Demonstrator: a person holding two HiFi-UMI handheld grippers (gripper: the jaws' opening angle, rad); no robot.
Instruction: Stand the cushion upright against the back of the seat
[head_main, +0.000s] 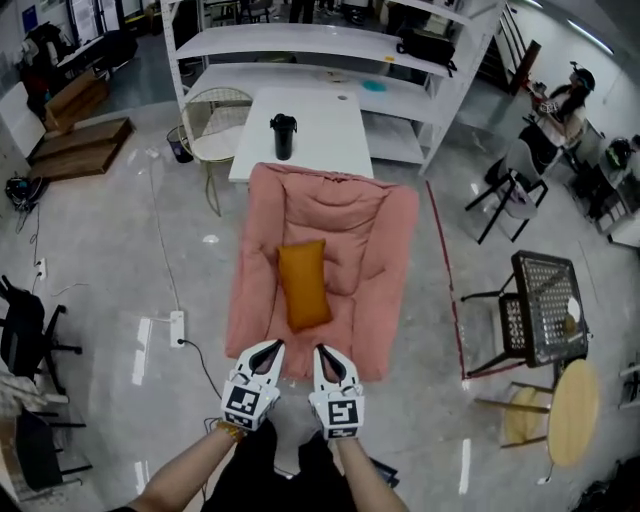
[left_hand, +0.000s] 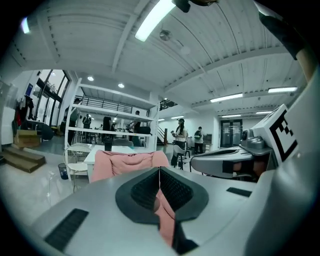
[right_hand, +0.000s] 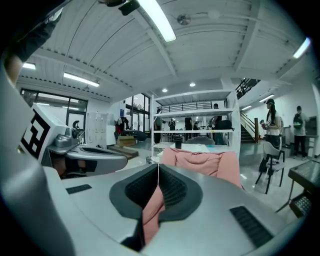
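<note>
Currently cushion (head_main: 303, 285) flat, seat (head_main: 385, 235) ctr.

Hand-held tools in pale grey: the left gripper (head_main: 271, 346) and right gripper (head_main: 322, 350) have smooth rounded shells, black ribbed pads (left_hand: 175, 189) and a white cube (head_main: 243, 403) printed with black square markers. The person wears a yellow wristband (head_main: 232, 430) (left wrist only) and dark clothing (head_main: 262, 462).
</note>
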